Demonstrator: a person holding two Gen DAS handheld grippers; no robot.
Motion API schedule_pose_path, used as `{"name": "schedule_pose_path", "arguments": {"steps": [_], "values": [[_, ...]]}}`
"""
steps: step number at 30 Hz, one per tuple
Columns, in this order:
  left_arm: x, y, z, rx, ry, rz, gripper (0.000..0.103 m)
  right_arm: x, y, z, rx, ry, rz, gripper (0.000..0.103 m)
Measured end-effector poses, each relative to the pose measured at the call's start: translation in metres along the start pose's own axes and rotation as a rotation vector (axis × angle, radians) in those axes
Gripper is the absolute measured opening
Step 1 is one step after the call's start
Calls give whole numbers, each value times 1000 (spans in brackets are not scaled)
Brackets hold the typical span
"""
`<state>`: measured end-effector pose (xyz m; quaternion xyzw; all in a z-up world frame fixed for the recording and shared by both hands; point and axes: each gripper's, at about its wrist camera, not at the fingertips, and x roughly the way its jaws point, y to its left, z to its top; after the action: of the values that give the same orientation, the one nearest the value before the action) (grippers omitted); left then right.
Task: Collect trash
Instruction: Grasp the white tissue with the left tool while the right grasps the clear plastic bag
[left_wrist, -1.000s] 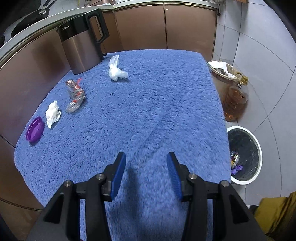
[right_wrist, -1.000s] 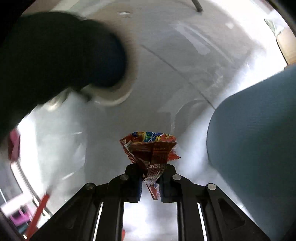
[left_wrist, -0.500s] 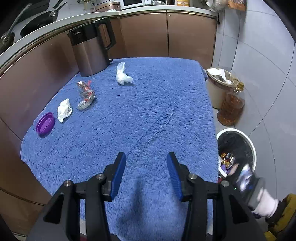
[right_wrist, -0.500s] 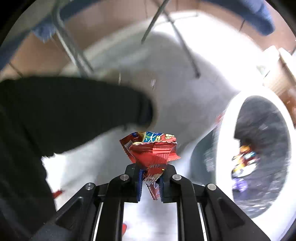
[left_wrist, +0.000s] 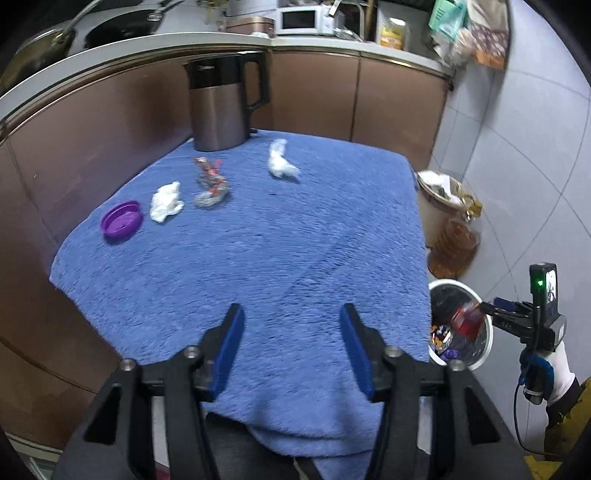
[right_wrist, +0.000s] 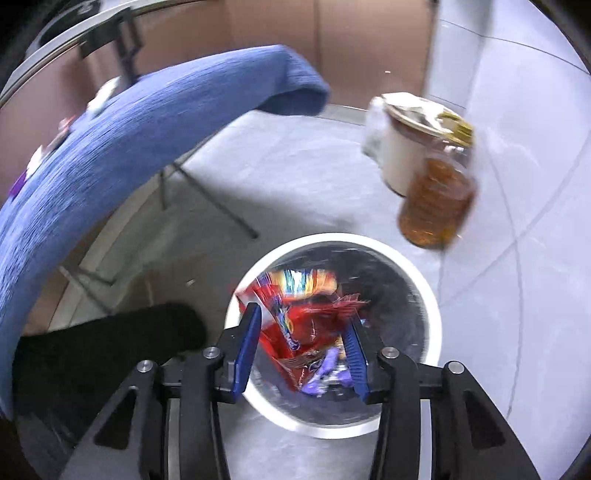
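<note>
Right gripper (right_wrist: 303, 349) over white bin (right_wrist: 424, 291), lower centre of right wrist frame; jaws opening, red snack wrapper (right_wrist: 295, 314) loose between them, dropping straight into the bin mouth. Left gripper (left_wrist: 291, 347) jaws opening, nothing between. Remaining litter upper left of left frame on blue cloth (left_wrist: 258, 258): tissue (left_wrist: 166, 201), clear wrapper (left_wrist: 210, 184), far tissue (left_wrist: 280, 164). Left nearer, judged.

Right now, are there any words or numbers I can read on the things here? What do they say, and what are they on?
None can be read for sure.
Kettle: a small brand mark near its top, too small to read.
Red snack wrapper between the opening jaws of the right gripper, over the bin: coloured printing, too blurred to read.
Yellow box on the counter: print too small.
Microwave: no readable text.
</note>
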<state>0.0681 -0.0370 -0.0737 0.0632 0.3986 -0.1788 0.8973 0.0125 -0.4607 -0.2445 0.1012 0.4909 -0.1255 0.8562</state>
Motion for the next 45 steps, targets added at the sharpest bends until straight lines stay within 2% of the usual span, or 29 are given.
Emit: {"name": "schedule_pose_path", "arguments": {"steps": [3, 8, 13, 15, 21, 24, 29, 32, 35, 38, 42, 44, 45], "values": [[-8, 22, -5, -43, -24, 9, 56, -10, -13, 6, 31, -19, -17, 47], [-15, 58, -10, -111, -39, 54, 56, -30, 8, 27, 24, -67, 0, 47], [-15, 95, -7, -170, -54, 90, 56, -59, 61, 65, -51, -138, 69, 47], [-11, 110, -2, -184, -57, 97, 56, -66, 90, 85, -90, -164, 121, 47], [16, 148, 29, -203, -59, 89, 56, -68, 168, 135, -184, -189, 265, 47], [40, 164, 50, -203, -49, 63, 56, -56, 209, 161, -224, -183, 332, 47], [91, 179, 90, -183, -24, 28, 55, -23, 264, 201, -278, -161, 393, 47], [127, 186, 113, -170, 1, 27, 55, 2, 287, 224, -279, -132, 416, 47], [159, 190, 127, -153, 31, 59, 55, 30, 309, 244, -279, -95, 433, 47], [190, 194, 138, -143, 70, 76, 52, 56, 326, 261, -276, -65, 423, 47], [218, 196, 141, -136, 126, 76, 39, 83, 337, 276, -260, -35, 412, 47], [226, 196, 140, -135, 142, 62, 36, 92, 340, 279, -251, -21, 415, 46], [228, 196, 139, -134, 145, 58, 34, 97, 340, 280, -243, -11, 416, 42]]}}
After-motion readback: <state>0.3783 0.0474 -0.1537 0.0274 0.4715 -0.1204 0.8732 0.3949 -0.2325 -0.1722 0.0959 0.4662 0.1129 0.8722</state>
